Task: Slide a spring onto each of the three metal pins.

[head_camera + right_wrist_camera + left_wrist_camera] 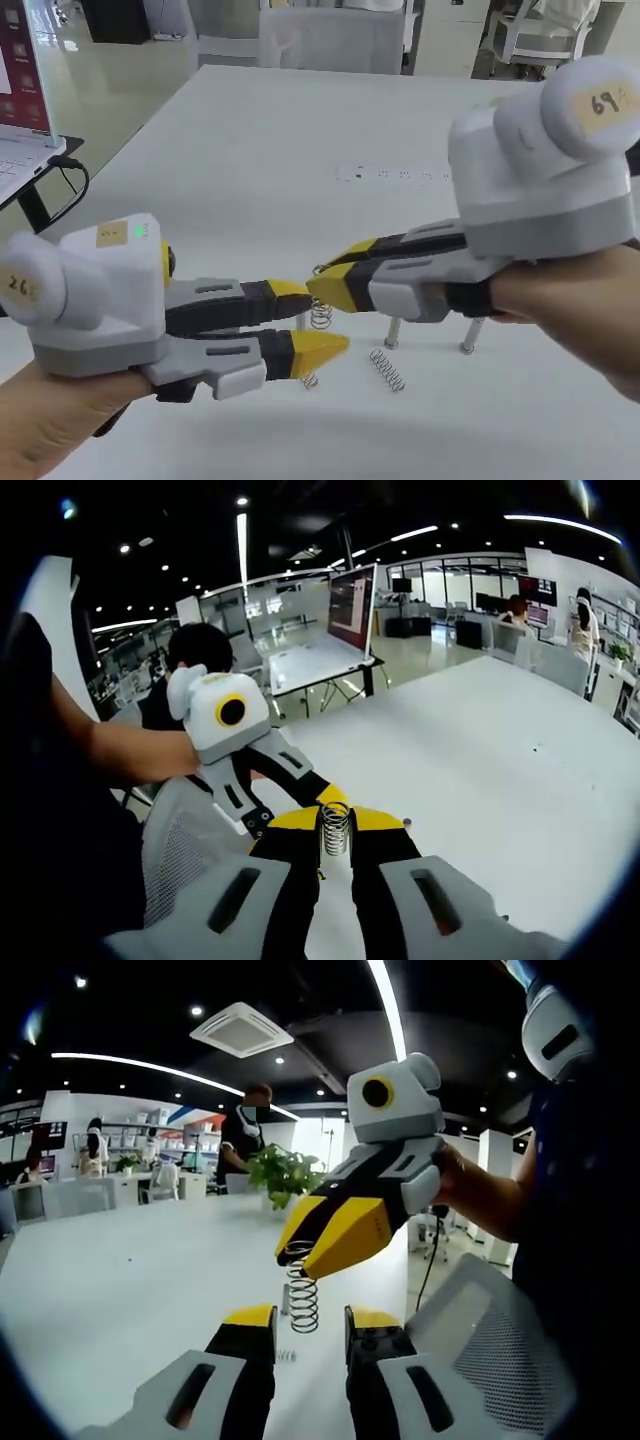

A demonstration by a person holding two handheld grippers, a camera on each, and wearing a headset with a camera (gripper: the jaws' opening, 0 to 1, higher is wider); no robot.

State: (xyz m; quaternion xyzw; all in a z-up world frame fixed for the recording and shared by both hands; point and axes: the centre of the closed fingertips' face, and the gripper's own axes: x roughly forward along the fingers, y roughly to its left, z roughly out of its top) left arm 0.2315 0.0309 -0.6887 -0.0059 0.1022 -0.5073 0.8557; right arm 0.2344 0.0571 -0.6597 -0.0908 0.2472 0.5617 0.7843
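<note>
The right gripper (pixel 322 283) pinches the spring (pixel 320 315) by its top, its axis upright between the spread jaws of the left gripper (pixel 312 1318), with the bare pins (pixel 392 335) near on its right.

The left gripper (pixel 312 1318) has its yellow-tipped jaws parted over the white bench (pixel 120 1290). Just ahead, the right gripper (pixel 315 1245) angles down from the upper right, its jaws pinched on the top of an upright spring (pixel 303 1300). A small spring (pixel 286 1355) lies on the bench below.

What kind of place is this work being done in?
Probably an open-plan office: a long white table, mesh office chairs beyond it, a laptop on a side desk, and ceiling strip lights overhead.
</note>
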